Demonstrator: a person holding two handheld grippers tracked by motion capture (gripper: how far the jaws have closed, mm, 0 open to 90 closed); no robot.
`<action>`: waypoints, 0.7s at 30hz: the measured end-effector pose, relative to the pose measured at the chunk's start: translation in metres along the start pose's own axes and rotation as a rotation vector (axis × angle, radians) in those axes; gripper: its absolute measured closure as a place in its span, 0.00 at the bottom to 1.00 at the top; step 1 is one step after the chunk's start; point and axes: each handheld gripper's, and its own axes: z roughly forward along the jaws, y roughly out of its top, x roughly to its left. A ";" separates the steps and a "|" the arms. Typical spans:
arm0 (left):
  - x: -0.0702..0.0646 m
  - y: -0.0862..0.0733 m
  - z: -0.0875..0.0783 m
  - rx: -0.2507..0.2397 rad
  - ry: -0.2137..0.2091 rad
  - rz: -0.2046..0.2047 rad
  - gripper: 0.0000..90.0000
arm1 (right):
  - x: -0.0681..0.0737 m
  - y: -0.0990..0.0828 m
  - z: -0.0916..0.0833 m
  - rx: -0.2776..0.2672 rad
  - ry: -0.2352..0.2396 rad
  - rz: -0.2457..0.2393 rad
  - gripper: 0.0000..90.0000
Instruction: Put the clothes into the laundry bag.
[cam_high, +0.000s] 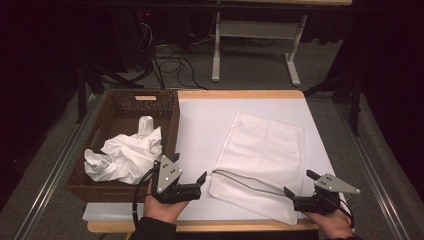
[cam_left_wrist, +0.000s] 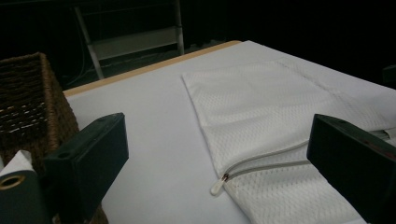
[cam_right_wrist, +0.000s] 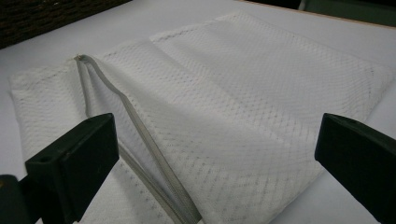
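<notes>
A white mesh laundry bag (cam_high: 262, 160) lies flat on the white table (cam_high: 200, 125), its grey zipper (cam_high: 245, 184) running along the near edge. In the right gripper view the two zipper tracks (cam_right_wrist: 140, 135) are parted. The zipper pull (cam_left_wrist: 216, 186) sits at the bag's left corner. My left gripper (cam_high: 189, 167) stands open just left of that corner, between bag and basket. My right gripper (cam_high: 299, 182) stands open over the bag's near right corner, nothing between its jaws. A crumpled white cloth (cam_high: 125, 155) lies in the brown wicker basket (cam_high: 112, 97).
The basket (cam_left_wrist: 28, 102) takes up the table's left side, close to my left gripper. The table's wooden edge (cam_high: 240, 94) runs along the far side. Beyond it stand a white table frame (cam_high: 216, 50) and cables (cam_high: 170, 65) on the floor.
</notes>
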 end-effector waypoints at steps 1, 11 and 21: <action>0.002 0.000 -0.001 0.002 0.003 -0.003 0.06 | 0.000 0.000 0.000 0.004 0.000 -0.001 0.00; 0.025 0.001 -0.019 0.016 0.053 -0.028 0.01 | 0.000 0.000 0.000 0.013 0.001 -0.003 0.00; 0.058 -0.006 -0.043 0.001 0.143 -0.062 0.01 | -0.001 0.000 0.001 0.017 0.000 -0.008 0.00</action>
